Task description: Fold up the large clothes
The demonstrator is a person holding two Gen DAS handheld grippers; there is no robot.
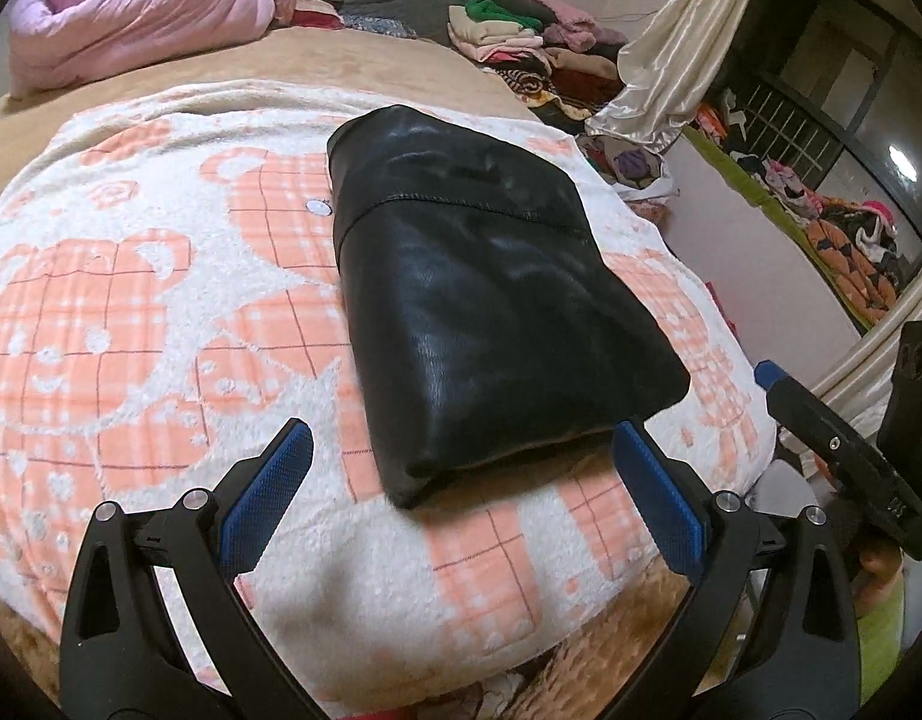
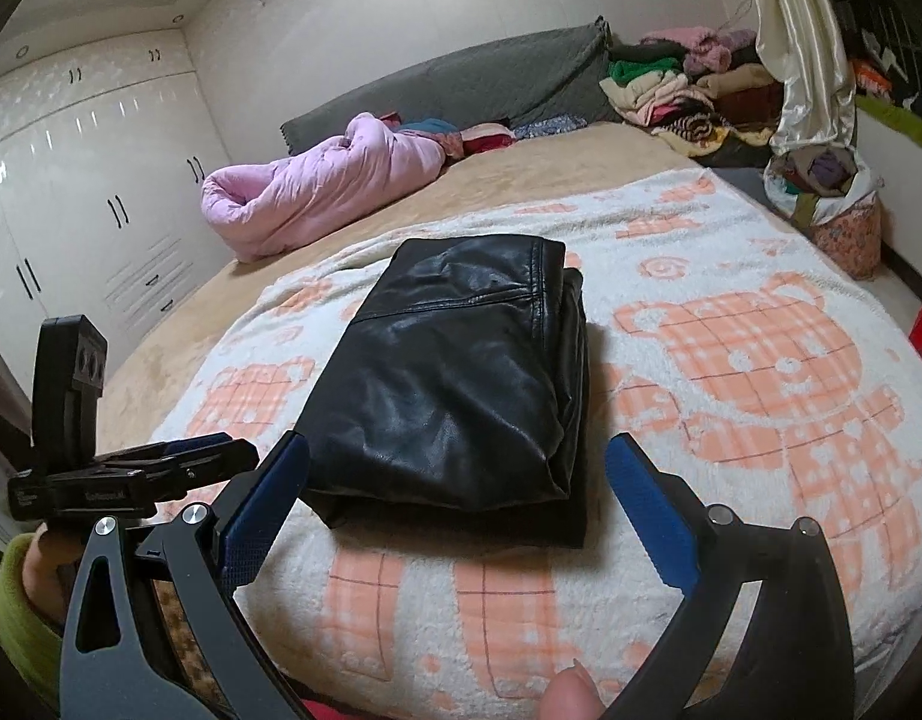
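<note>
A black leather jacket (image 1: 490,300) is seen folded into a neat, thick bundle, laid flat on a white blanket (image 1: 161,276) with orange checked bears, which is spread over the bed (image 2: 520,180). The left tongs (image 1: 461,498) are held wide open just in front of the jacket's near edge, nothing gripped, with the blue pads (image 1: 269,492) parted either side of the bundle's near corner. The right tongs (image 2: 458,516) are spread open too, empty, with the jacket's near fold sat between and just beyond the tips; whether the pads actually touch the leather can't be told. Over by the far right side of the bed, a floral bag (image 2: 832,204) is stuffed with mixed clothes. A heap of folded clothes (image 2: 682,90) is stacked at the head corner, and a pink quilt (image 2: 317,180) is rolled up on the tan sheet.
</note>
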